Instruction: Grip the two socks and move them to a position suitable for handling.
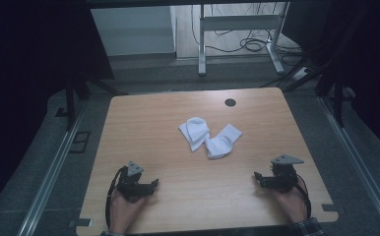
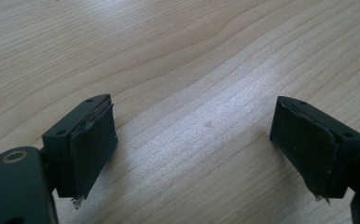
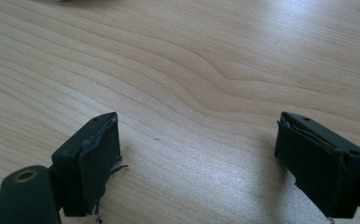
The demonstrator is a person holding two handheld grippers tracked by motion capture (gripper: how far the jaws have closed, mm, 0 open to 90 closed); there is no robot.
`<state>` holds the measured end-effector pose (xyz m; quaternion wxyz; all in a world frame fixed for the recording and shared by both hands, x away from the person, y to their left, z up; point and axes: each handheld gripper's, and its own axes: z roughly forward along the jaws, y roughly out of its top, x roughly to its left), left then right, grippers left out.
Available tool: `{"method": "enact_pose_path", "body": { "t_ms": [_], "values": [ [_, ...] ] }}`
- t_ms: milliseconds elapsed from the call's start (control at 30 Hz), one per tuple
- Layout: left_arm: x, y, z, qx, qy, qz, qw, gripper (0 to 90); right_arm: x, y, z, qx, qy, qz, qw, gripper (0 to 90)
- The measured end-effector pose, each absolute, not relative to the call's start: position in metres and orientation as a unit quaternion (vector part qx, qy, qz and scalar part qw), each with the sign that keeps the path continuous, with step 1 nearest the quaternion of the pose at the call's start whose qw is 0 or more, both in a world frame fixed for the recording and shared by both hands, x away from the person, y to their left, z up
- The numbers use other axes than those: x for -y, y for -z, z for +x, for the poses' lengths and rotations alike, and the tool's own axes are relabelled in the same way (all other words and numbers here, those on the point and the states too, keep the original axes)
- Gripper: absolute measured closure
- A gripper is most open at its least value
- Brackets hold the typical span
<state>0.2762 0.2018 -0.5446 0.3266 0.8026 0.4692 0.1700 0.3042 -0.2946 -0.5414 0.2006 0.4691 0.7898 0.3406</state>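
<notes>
Both tools spread, empty: left tool and right tool rest low on worktop, well apart from socks lying mid-worktop, touching, crumpled. Risks: pinch catches both socks together; soft cloth slips out; low approach scrapes pads on wood.

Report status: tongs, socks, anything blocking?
Left tongs open, empty, low over the table. Right tongs the same. Two white socks crumpled mid-table, touching each other, untouched by tongs. Bare wood between tongs and socks.

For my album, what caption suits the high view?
Two white socks lie mid-table; left gripper and right gripper wait open.
</notes>
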Motion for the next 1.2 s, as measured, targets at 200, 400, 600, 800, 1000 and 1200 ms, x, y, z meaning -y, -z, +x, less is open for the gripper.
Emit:
{"method": "enact_pose_path", "body": {
  "t_ms": [200,400,600,800,1000,1200],
  "values": [
    [-0.202,0.545,0.276,-0.469,-0.170,0.803,0.326,14.1,0.296,0.541,0.304,-0.793,-0.343,0.461,0.200,17.6],
    [-0.202,0.545,0.276,-0.470,-0.170,0.802,0.326,14.2,0.294,0.538,0.304,-0.798,-0.340,0.458,0.193,25.7],
    [-0.202,0.545,0.276,-0.470,-0.171,0.802,0.326,14.2,0.290,0.533,0.307,-0.802,-0.345,0.451,0.185,29.7],
    [-0.202,0.545,0.276,-0.470,-0.171,0.802,0.326,14.2,0.284,0.527,0.314,-0.803,-0.355,0.456,0.148,33.3],
    [-0.202,0.545,0.276,-0.470,-0.170,0.802,0.326,14.2,0.277,0.520,0.321,-0.812,-0.350,0.440,0.157,39.3],
    [-0.202,0.545,0.276,-0.470,-0.171,0.802,0.326,14.3,0.267,0.514,0.329,-0.814,-0.356,0.432,0.156,44.0]
  ]
}}
